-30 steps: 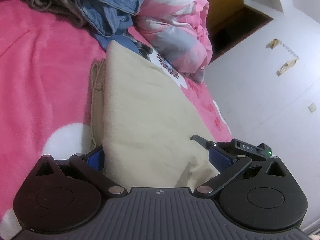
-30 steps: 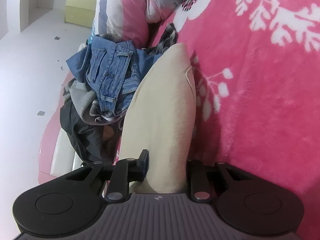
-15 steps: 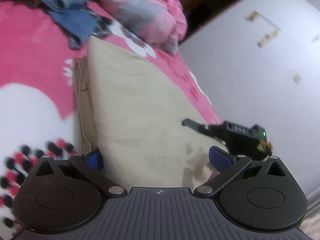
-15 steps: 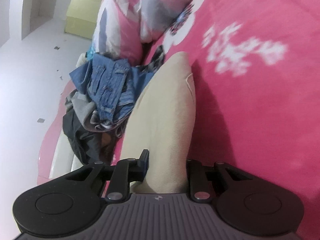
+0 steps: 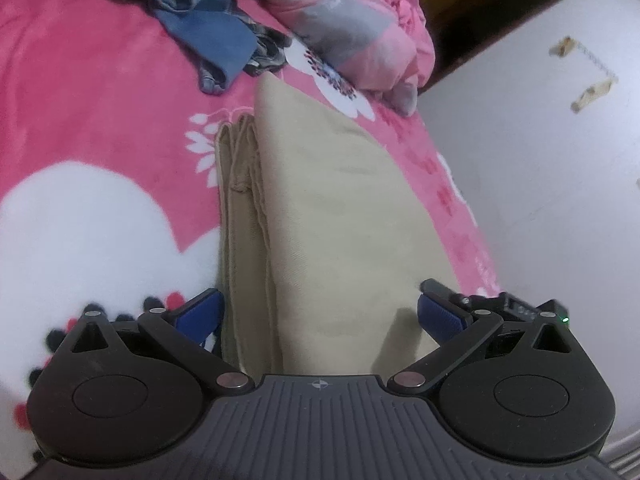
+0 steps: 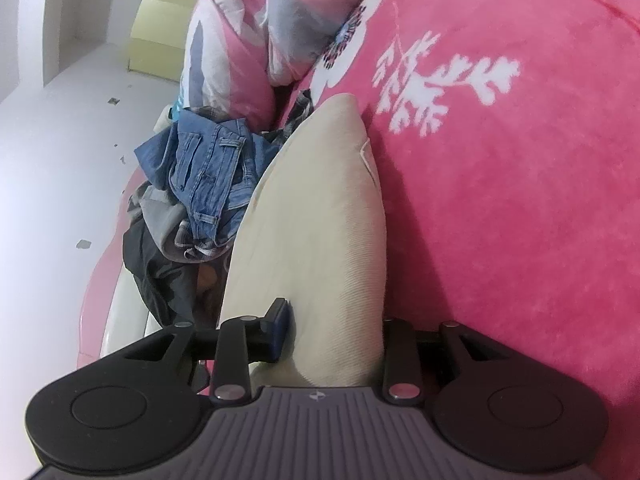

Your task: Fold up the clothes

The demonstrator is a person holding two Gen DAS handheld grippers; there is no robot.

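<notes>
While your right tool point(image 6: 332, 336) opens off the beige garment point(image 6: 316, 216) | left tool point(image 5: 320, 316) straddles it, released | fold now lies on bed point(image 5: 100, 92) | next: jeans point(image 6: 208, 168).

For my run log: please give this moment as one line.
beige garment: folded, on pink blanket | left gripper: open | right gripper: opening, garment between

No text, label, brand or number can be read in either view. The dark device point(image 5: 520, 309) beside the left gripper carries small pale markings, too blurred to make out. Each gripper body bears only a small crosshair mark.
</notes>
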